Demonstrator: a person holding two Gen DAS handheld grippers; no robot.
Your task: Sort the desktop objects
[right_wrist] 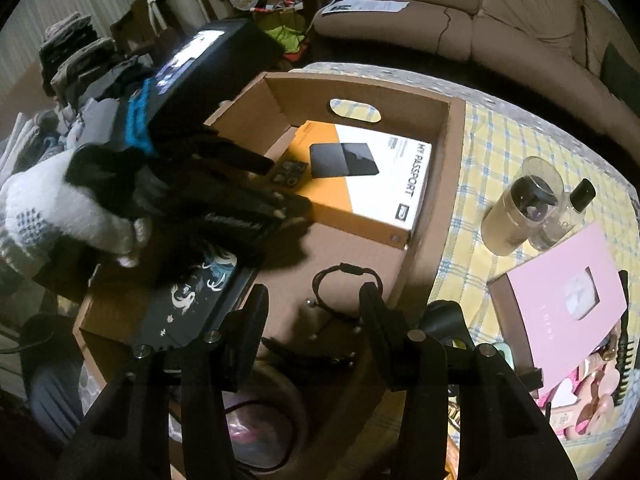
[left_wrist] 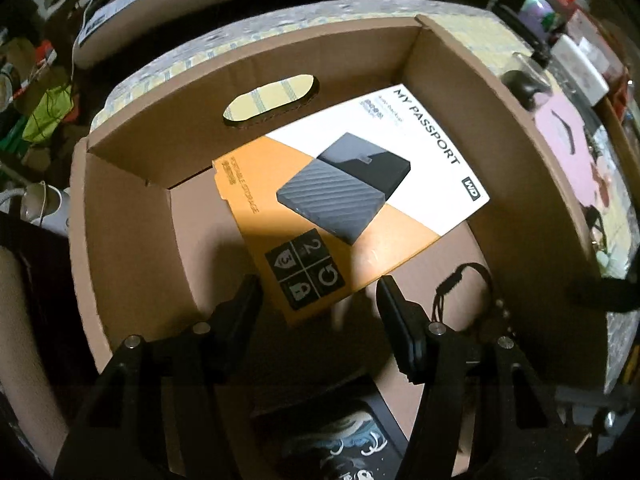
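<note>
The left gripper point(left_wrist: 318, 294) hangs with parted, empty jaws above the cardboard box point(left_wrist: 132, 216). The hard-drive package point(left_wrist: 352, 200) lies just ahead of its fingertips. The right gripper point(right_wrist: 310, 304) is also unclenched, holding nothing, over a black bracelet point(right_wrist: 348, 272).

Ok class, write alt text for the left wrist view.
The open left gripper hangs over a cardboard box holding an orange-and-white hard drive package; a black corded bracelet lies beside it on the box floor.
</note>
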